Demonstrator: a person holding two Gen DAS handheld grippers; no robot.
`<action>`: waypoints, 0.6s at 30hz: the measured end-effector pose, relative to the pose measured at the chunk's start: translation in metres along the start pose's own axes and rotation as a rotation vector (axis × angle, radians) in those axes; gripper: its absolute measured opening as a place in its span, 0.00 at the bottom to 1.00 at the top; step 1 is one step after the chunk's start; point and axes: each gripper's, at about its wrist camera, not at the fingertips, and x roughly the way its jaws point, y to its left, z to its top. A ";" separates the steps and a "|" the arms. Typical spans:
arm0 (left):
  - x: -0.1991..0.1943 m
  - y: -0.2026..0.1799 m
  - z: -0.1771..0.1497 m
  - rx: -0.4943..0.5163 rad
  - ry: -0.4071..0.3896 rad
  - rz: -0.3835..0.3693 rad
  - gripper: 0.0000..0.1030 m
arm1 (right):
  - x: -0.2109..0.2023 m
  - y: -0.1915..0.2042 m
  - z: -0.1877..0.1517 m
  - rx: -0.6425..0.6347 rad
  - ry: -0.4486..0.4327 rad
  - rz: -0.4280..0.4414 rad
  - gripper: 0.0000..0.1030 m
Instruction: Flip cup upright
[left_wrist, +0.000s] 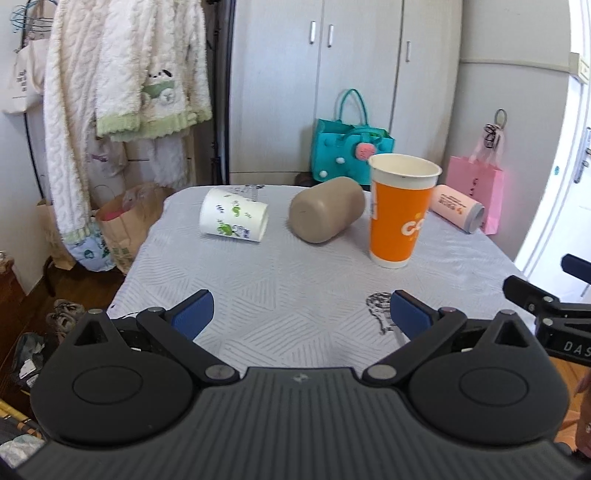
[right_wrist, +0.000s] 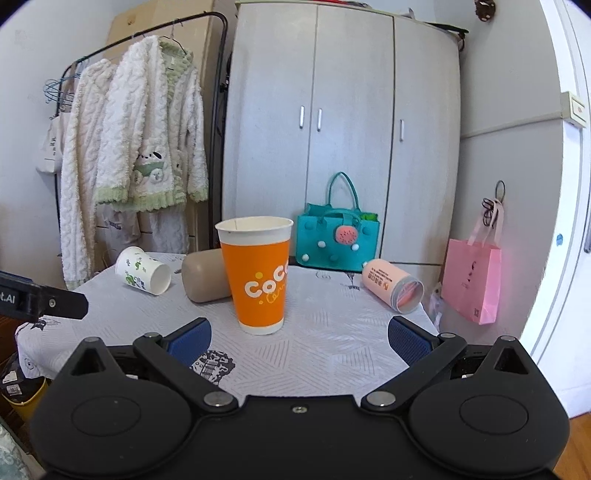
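An orange paper cup (left_wrist: 400, 214) stands upright on the table; it also shows in the right wrist view (right_wrist: 257, 275). A white cup with green print (left_wrist: 233, 219) (right_wrist: 143, 276) lies on its side at the far left. A tan cup (left_wrist: 327, 209) (right_wrist: 205, 275) lies on its side behind the orange one. A pink cup (left_wrist: 458, 207) (right_wrist: 393, 290) lies on its side at the far right. My left gripper (left_wrist: 301, 314) is open and empty over the table's near part. My right gripper (right_wrist: 299, 341) is open and empty, just short of the orange cup.
The table (left_wrist: 277, 295) has a pale patterned cloth. A teal bag (left_wrist: 349, 153) and a pink bag (left_wrist: 478, 194) are behind it by the wardrobe. Robes (left_wrist: 122, 92) hang on a rack at the left, with paper bags (left_wrist: 125, 225) on the floor.
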 end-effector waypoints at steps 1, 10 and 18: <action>0.001 0.000 -0.001 0.000 -0.002 0.007 1.00 | 0.001 0.000 0.000 0.003 0.004 -0.007 1.00; 0.012 -0.003 -0.012 0.012 0.010 0.019 1.00 | 0.010 0.007 -0.006 0.023 0.042 -0.052 1.00; 0.013 -0.003 -0.015 0.018 0.009 0.008 1.00 | 0.009 0.010 -0.008 0.020 0.048 -0.075 1.00</action>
